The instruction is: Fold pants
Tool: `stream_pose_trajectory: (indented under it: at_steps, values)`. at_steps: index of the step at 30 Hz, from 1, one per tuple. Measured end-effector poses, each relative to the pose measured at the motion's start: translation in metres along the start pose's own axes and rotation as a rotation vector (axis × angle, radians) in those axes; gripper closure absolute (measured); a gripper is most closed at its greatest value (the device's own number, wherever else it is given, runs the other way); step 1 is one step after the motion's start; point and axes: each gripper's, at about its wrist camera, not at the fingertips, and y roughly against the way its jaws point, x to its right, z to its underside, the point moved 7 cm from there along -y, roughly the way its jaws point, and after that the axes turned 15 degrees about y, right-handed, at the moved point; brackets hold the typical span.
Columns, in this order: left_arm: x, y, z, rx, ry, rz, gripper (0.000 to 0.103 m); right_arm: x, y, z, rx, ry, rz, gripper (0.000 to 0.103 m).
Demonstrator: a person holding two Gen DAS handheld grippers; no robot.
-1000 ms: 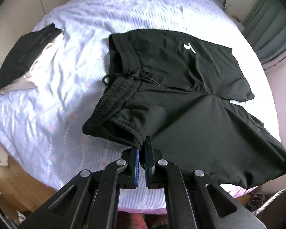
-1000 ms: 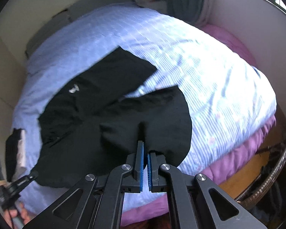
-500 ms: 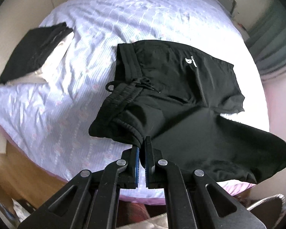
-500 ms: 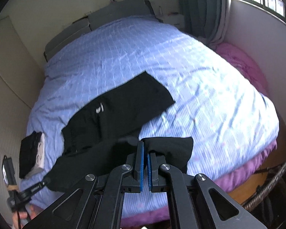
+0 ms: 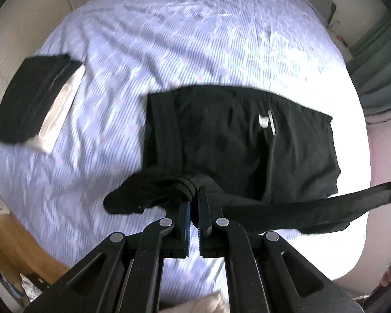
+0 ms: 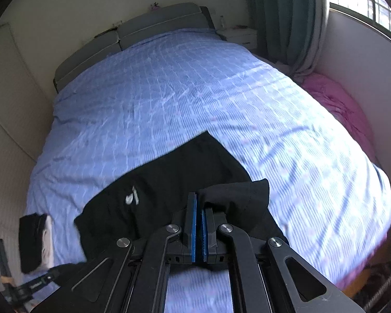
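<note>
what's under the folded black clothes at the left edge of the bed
A pale, whitish folded item sticks out beneath the folded black clothes, with the blue bedsheet under both. How far the pale item extends, and whether anything else lies beneath, is covered by the black fabric.

Black pants [image 5: 237, 140], apparently waistband, in left gripper [image 5: 194, 203]

Both tools have risen, the left tool [image 5: 194, 203] and right tool [image 6: 198, 210] lifting the near half of the black pants [image 5: 237, 140] into a taut band low in frame.
</note>
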Motion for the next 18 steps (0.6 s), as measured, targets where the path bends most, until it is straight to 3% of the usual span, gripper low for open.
stream_pose_trajectory:
  at_steps: [11, 18]
  values:
    - [0.038, -0.076, -0.093, -0.027, 0.051, -0.061, 0.096, -0.011, -0.138, -0.085, -0.074, 0.055, -0.022, 0.099]
    - [0.047, -0.127, -0.116, -0.076, 0.044, -0.133, 0.096, -0.022, -0.214, -0.093, -0.146, 0.078, -0.027, 0.099]
